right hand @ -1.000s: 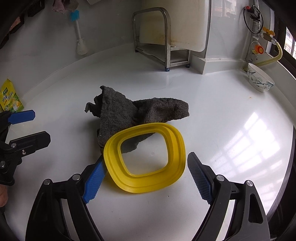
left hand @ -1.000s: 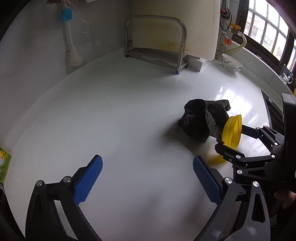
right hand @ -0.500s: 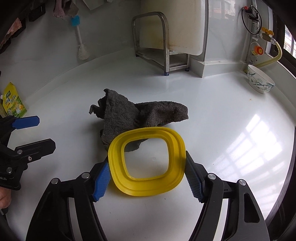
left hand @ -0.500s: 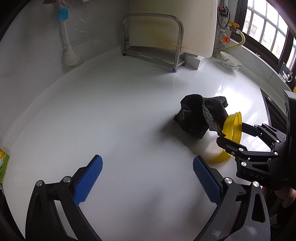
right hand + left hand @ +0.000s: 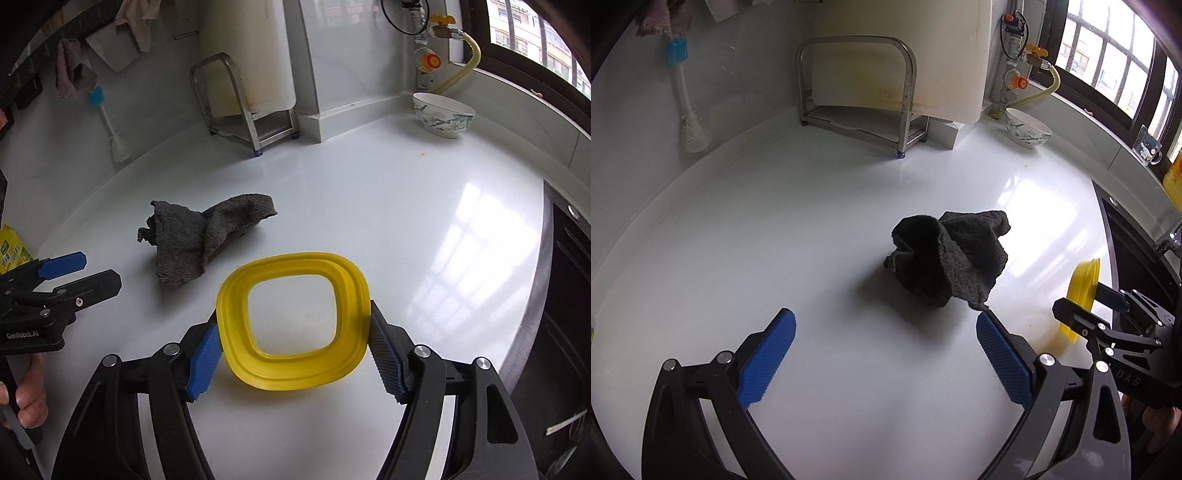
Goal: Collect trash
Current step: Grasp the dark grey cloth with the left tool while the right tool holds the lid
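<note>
My right gripper [image 5: 295,349] is shut on a yellow square plastic ring [image 5: 295,273], holding it by its two sides just above the white counter [image 5: 369,206]. The ring also shows edge-on in the left wrist view [image 5: 1082,291], at the far right. A crumpled dark grey cloth [image 5: 201,236] lies on the counter to the left of the ring; in the left wrist view it [image 5: 949,254] lies just ahead of my left gripper [image 5: 884,354]. The left gripper is open and empty, low over the counter.
A steel rack [image 5: 857,92] and a white board stand at the back wall. A patterned bowl [image 5: 443,114] sits back right. A brush [image 5: 685,107] hangs on the left wall. A black sink [image 5: 569,295] borders the counter on the right. A yellow packet [image 5: 13,251] lies far left.
My right gripper closed on the yellow ring and drew it right, away from the cloth. The left gripper stayed open and turned toward the cloth.
</note>
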`<act>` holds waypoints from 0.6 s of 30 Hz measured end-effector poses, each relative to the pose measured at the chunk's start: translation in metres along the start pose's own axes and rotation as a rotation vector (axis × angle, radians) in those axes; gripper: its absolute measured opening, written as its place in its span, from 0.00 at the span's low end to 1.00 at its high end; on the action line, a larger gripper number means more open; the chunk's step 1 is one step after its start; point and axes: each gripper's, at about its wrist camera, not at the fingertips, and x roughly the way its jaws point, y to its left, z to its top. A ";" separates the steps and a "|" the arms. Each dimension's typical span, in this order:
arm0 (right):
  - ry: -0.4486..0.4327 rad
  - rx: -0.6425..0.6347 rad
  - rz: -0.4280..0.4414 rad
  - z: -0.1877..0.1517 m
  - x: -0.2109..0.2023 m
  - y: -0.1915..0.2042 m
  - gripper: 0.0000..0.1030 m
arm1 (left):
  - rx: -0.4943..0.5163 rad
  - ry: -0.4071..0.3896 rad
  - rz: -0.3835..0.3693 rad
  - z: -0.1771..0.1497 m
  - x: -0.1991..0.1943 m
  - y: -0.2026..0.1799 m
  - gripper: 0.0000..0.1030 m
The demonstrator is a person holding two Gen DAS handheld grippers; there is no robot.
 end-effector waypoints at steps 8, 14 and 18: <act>-0.020 0.100 -0.050 -0.016 -0.025 -0.032 0.67 | 0.016 -0.019 -0.026 0.025 0.026 -0.033 0.94; -0.041 0.126 -0.056 -0.021 -0.036 -0.044 0.67 | 0.015 -0.006 -0.012 0.034 0.048 -0.049 0.94; -0.046 0.129 -0.054 -0.024 -0.041 -0.044 0.67 | 0.014 0.017 0.000 0.034 0.062 -0.052 0.94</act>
